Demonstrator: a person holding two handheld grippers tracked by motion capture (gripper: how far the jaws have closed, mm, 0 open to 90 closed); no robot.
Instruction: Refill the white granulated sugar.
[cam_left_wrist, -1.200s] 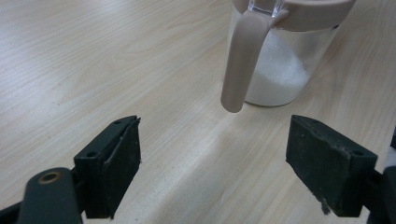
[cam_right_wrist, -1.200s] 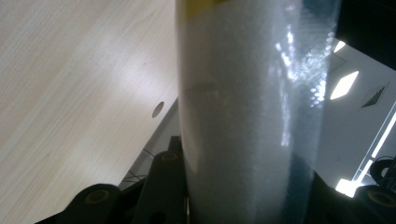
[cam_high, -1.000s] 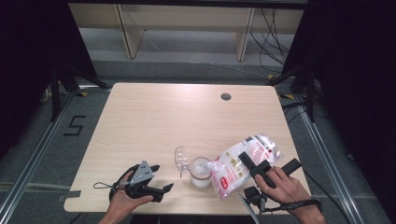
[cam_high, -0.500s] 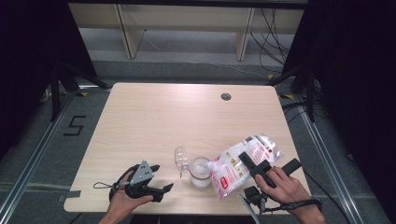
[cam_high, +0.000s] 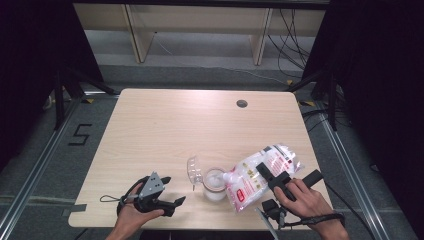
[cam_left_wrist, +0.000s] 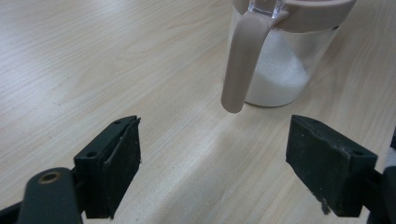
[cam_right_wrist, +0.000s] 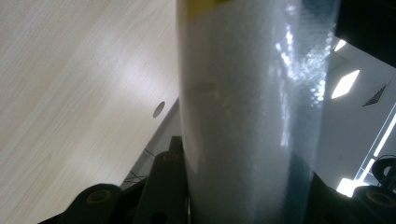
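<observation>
A clear bag of white granules with red print (cam_high: 250, 176) is tilted, its lower corner at the mouth of a clear jar (cam_high: 214, 184). My right gripper (cam_high: 280, 175) is shut on the bag's upper part; in the right gripper view the bag (cam_right_wrist: 252, 116) stands between the jaws. The jar holds some white granules (cam_left_wrist: 280, 79) and has a beige rim and handle (cam_left_wrist: 240, 60); its clear lid (cam_high: 194, 171) is flipped open to the left. My left gripper (cam_high: 172, 191) rests near the table's front edge, left of the jar, open (cam_left_wrist: 210, 158) with nothing between its pads.
The light wooden table (cam_high: 165, 130) has a round cable hole (cam_high: 242, 103) near its back right. Shelving stands on the floor behind the table. Dark curtains hang on both sides.
</observation>
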